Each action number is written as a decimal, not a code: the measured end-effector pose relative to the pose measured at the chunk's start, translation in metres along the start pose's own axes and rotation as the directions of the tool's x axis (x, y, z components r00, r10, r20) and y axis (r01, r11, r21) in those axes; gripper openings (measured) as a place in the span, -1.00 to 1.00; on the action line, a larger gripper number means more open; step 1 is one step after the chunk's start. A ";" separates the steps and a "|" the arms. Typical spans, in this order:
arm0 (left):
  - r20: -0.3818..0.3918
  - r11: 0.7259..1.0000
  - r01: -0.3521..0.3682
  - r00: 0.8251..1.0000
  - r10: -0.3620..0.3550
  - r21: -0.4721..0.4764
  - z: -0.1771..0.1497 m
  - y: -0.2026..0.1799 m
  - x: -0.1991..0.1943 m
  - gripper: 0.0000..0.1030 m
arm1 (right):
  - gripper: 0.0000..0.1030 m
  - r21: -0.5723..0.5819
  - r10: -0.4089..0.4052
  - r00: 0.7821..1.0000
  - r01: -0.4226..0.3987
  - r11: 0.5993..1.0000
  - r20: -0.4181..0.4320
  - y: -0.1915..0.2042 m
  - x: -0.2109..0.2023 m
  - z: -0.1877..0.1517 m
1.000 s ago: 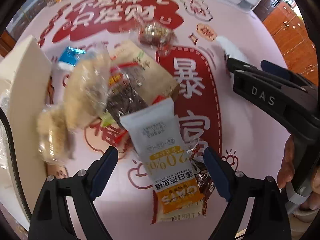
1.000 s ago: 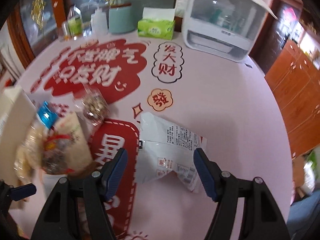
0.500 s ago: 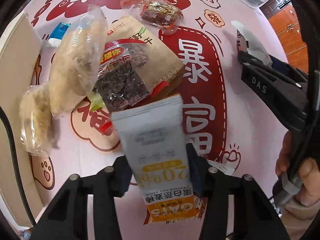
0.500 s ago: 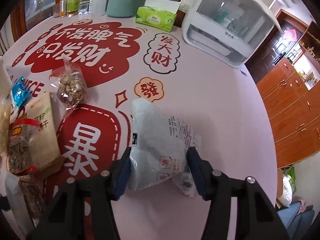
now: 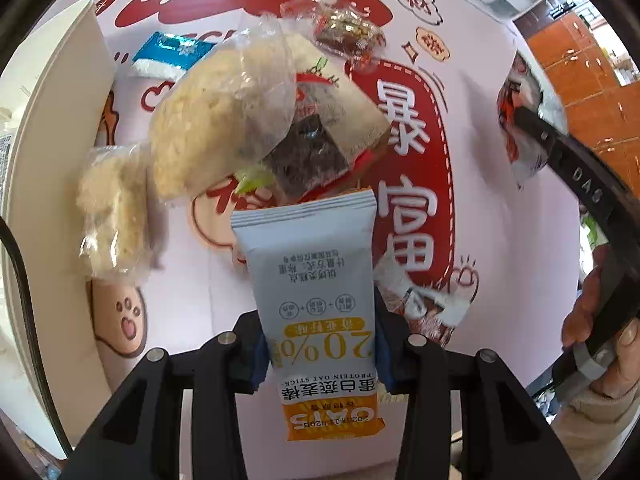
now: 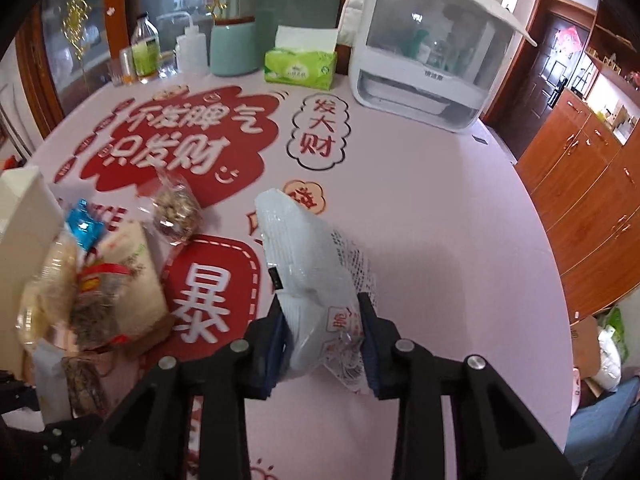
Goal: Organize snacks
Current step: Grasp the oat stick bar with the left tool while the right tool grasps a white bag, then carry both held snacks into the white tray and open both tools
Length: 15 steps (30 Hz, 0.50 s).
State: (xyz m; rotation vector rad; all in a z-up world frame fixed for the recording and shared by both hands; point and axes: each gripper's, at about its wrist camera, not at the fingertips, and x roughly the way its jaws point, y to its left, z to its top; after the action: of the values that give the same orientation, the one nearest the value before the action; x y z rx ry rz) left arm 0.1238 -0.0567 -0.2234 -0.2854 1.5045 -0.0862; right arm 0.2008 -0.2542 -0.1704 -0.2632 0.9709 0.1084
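Observation:
My left gripper (image 5: 320, 354) is shut on a white and orange oat bar packet (image 5: 316, 280) and holds it above the table. My right gripper (image 6: 323, 338) is shut on a white snack bag (image 6: 308, 276), lifted off the table; that bag also shows at the right of the left wrist view (image 5: 524, 120). A pile of snacks lies left of centre: two clear bags of pale puffed cakes (image 5: 216, 120), a beige packet with dark contents (image 5: 320, 148), a blue packet (image 5: 168, 54) and a clear bag of nuts (image 6: 176, 210).
A cream box (image 5: 44, 128) stands at the left table edge. At the back stand a white appliance (image 6: 432, 52), a green tissue pack (image 6: 300, 62), a teal jar (image 6: 234, 46) and bottles (image 6: 146, 50). Wooden cabinets (image 6: 592, 200) are on the right.
Both grippers closed from open: the left on the oat bar packet, the right on the white bag. Both packets have since been lifted off the table.

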 end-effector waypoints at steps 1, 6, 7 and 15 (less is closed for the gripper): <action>-0.010 1.000 -0.011 1.000 0.011 0.006 -0.002 0.002 0.001 -0.20 | -0.35 -0.001 0.002 1.000 -0.002 1.000 0.004 0.001 -0.002 0.000; -0.015 1.000 -0.023 1.000 0.023 0.020 -0.011 0.006 -0.003 -0.21 | -0.35 0.001 0.016 1.000 -0.016 1.000 0.001 0.007 -0.005 0.001; -0.012 0.999 -0.026 1.000 0.027 0.029 -0.012 0.007 -0.005 -0.22 | -0.35 0.001 0.020 1.000 -0.020 1.000 0.003 0.008 -0.006 0.001; 0.079 0.997 -0.052 0.996 0.047 0.065 -0.015 0.006 -0.036 -0.31 | -0.35 -0.006 0.049 0.999 -0.049 0.999 0.019 0.020 -0.017 0.001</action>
State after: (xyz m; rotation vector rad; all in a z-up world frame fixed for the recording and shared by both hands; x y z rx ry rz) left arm 0.1062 -0.0448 -0.1907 -0.1954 1.4281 -0.0847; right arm 0.1877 -0.2344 -0.1591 -0.2433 0.9582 0.1587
